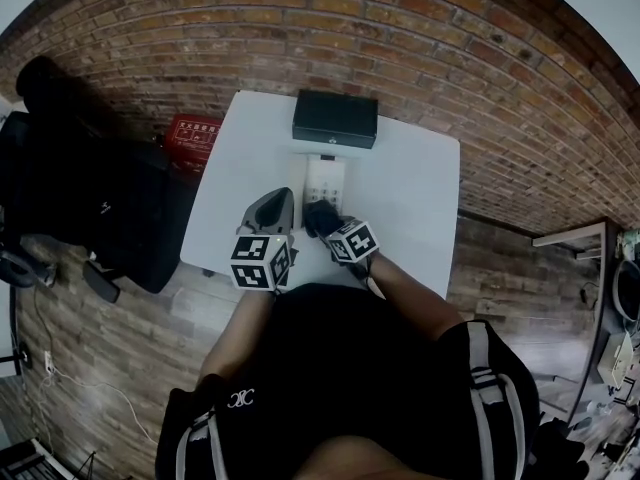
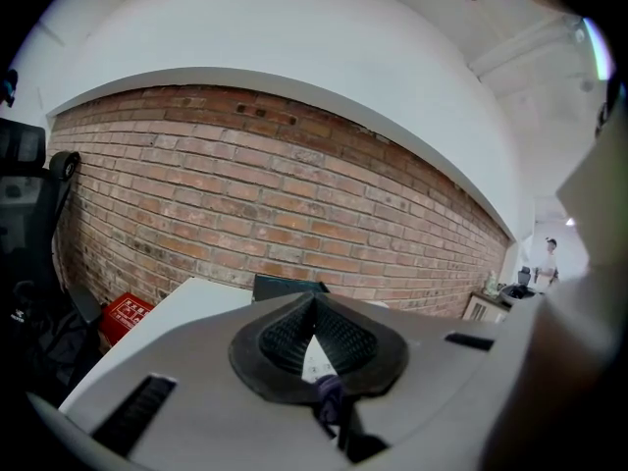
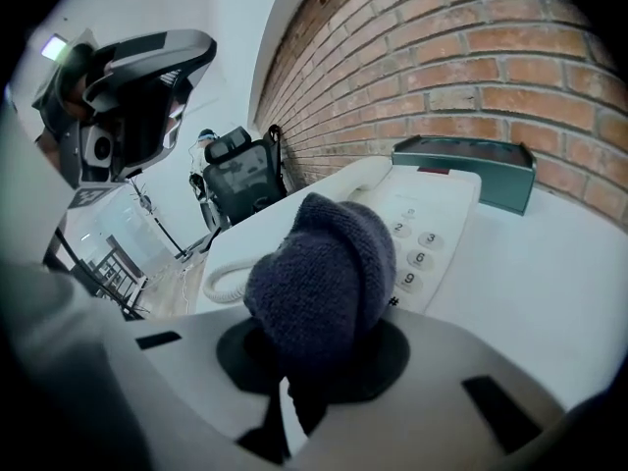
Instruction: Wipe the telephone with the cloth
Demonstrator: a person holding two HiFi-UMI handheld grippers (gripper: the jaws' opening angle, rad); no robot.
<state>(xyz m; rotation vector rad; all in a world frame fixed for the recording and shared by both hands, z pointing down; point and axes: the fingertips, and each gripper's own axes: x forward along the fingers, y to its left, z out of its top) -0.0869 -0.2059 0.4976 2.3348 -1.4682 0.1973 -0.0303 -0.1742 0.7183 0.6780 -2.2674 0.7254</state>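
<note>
Right gripper view — right claw clamps cloth at telephone; left claw closed — black box behind

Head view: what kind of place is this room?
Probably an office or workroom: a white table holds a desk telephone, a black office chair stands beside it, and a brick wall runs behind.

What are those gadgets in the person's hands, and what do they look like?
Both are grey moulded shells: the left gripper and the right gripper. Each carries a cube of black-and-white square markers and ends in dark fingers. The person wears a black top.
</note>
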